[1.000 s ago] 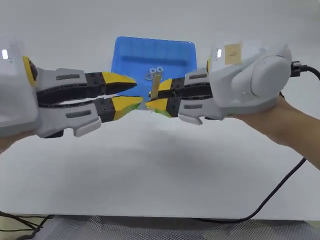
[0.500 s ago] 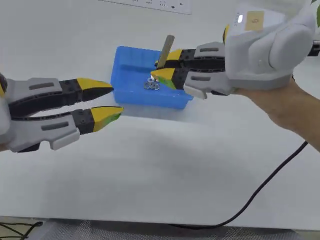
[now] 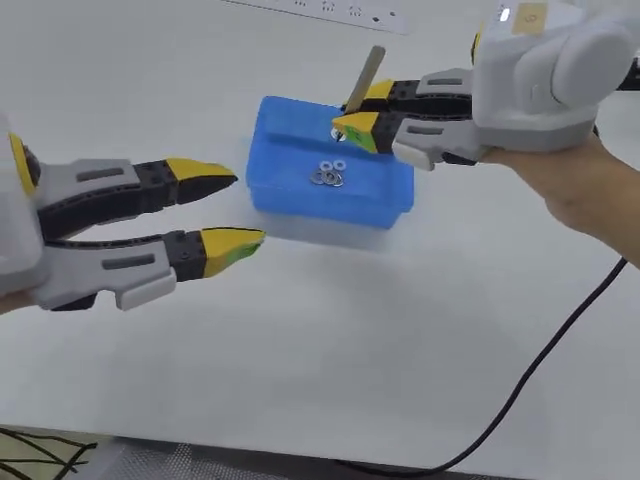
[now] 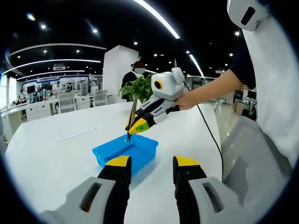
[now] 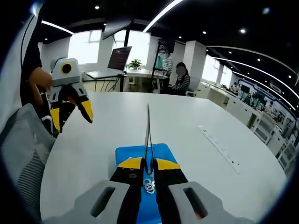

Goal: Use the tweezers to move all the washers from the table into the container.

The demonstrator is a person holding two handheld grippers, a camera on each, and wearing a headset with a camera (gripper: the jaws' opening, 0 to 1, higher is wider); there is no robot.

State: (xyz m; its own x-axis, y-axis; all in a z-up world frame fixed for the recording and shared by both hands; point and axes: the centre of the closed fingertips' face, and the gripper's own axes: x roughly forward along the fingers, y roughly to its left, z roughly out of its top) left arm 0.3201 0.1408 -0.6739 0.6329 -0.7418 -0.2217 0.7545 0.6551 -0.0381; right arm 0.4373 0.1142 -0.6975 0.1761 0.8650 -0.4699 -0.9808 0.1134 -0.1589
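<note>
A blue container [image 3: 330, 205] sits on the white table with several washers [image 3: 329, 175] lying together inside it. My right gripper [image 3: 352, 118] hovers over the container's far right part, shut on the tweezers [image 3: 364, 77], which stick up past its jaws. In the right gripper view the tweezers [image 5: 147, 135] run forward from the gripper [image 5: 148, 163] above the washers [image 5: 149, 185]. My left gripper [image 3: 248, 209] is open and holds nothing, left of the container and apart from it. From the left gripper [image 4: 152, 162], the container [image 4: 125, 151] and the right gripper [image 4: 135, 126] lie ahead.
A black cable [image 3: 540, 370] trails from the right gripper across the table toward the near edge. A white power strip [image 5: 219, 149] lies on the table beyond the container. People and a potted plant [image 4: 138, 88] are in the room behind.
The two grippers, close together a second ago, have drawn apart. The right one has carried the tweezers over the container's far side. The left jaws stand wider open.
</note>
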